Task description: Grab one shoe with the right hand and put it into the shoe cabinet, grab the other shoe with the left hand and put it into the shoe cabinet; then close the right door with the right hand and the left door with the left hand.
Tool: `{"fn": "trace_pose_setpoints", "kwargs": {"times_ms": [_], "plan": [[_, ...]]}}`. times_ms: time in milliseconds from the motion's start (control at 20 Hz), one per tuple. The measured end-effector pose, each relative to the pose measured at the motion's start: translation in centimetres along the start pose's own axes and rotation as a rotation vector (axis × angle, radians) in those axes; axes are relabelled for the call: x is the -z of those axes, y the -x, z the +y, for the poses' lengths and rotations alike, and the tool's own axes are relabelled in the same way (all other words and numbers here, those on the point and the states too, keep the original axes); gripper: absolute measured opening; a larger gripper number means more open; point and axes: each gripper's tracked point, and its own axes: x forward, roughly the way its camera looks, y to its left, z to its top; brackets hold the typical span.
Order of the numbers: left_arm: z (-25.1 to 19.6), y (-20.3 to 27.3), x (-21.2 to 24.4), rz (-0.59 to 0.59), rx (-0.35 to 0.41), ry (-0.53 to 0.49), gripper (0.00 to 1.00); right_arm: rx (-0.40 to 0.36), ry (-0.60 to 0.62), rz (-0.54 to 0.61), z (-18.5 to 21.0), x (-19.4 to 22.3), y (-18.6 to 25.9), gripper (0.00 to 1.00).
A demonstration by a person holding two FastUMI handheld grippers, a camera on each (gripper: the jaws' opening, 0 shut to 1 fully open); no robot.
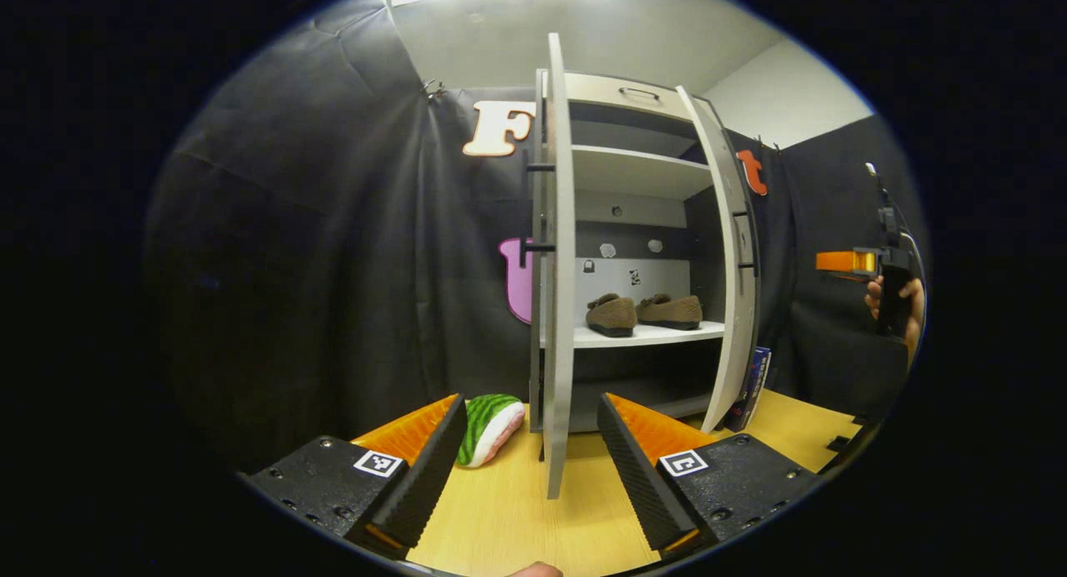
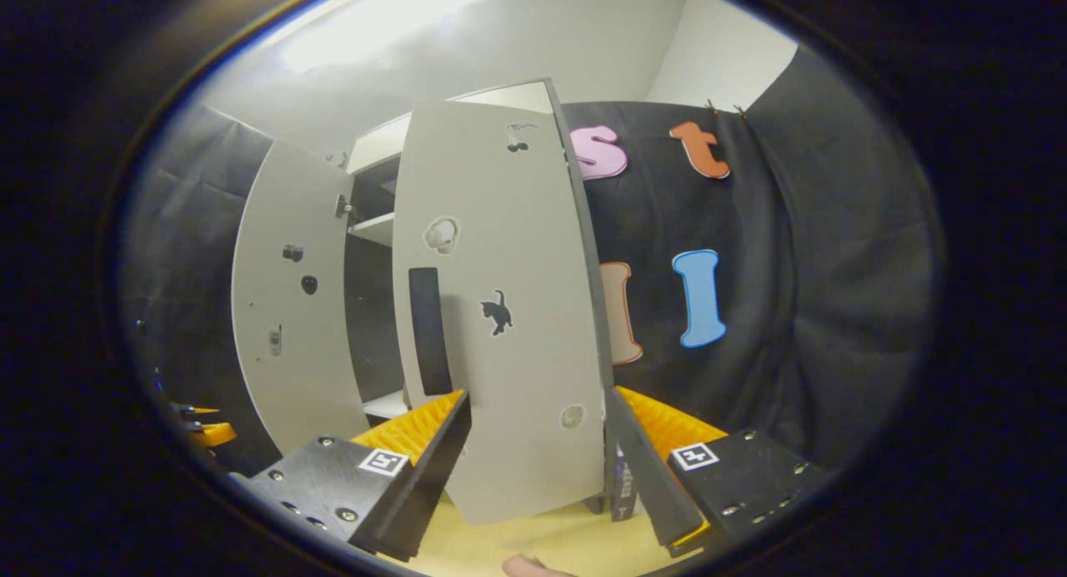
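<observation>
Left gripper (image 1: 529, 456) fingers spread apart, straddling edge of grey cabinet left door (image 1: 557, 268). Right gripper (image 2: 538, 469) fingers apart around grey right door (image 2: 500, 310). Two brown suede shoes (image 1: 642, 312) side by side on white cabinet shelf (image 1: 646, 335). Watermelon-pattern plush (image 1: 490, 427) left on wooden tabletop (image 1: 517, 510).

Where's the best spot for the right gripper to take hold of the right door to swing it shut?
Take the right door by its dark vertical handle on the outer face, coming straight on from the front. The bar stands upright, so the right gripper, jaws open and level, could close across it. Alternatively, push the flat face.
</observation>
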Motion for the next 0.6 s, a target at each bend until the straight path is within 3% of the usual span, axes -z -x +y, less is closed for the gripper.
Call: {"fn": "trace_pose_setpoints", "kwargs": {"times_ms": [300, 350, 400, 450, 600], "plan": [[5.3, -2.5, -0.1, 0.007, -0.103, -0.014, 0.96, 0.075, 0.071, -0.021, -0.6, 1.8, 5.4, 1.00], [6.3, -3.4, -0.2, 0.014, -0.126, -0.010, 0.93, 0.107, 0.073, -0.029, -1.1, 2.1, 6.3, 0.94], [7.6, -4.0, -0.1, 0.020, -0.149, 0.002, 0.96, 0.127, 0.074, -0.039, -1.1, 2.4, 7.0, 0.94], [8.6, -4.7, -0.4, 0.016, -0.167, 0.014, 0.94, 0.126, 0.073, -0.034, -0.7, 3.2, 7.8, 0.99], [11.0, -7.2, -1.0, 0.018, -0.179, 0.041, 0.94, 0.109, 0.047, -0.008, 0.2, 5.0, 9.4, 0.94]]}}
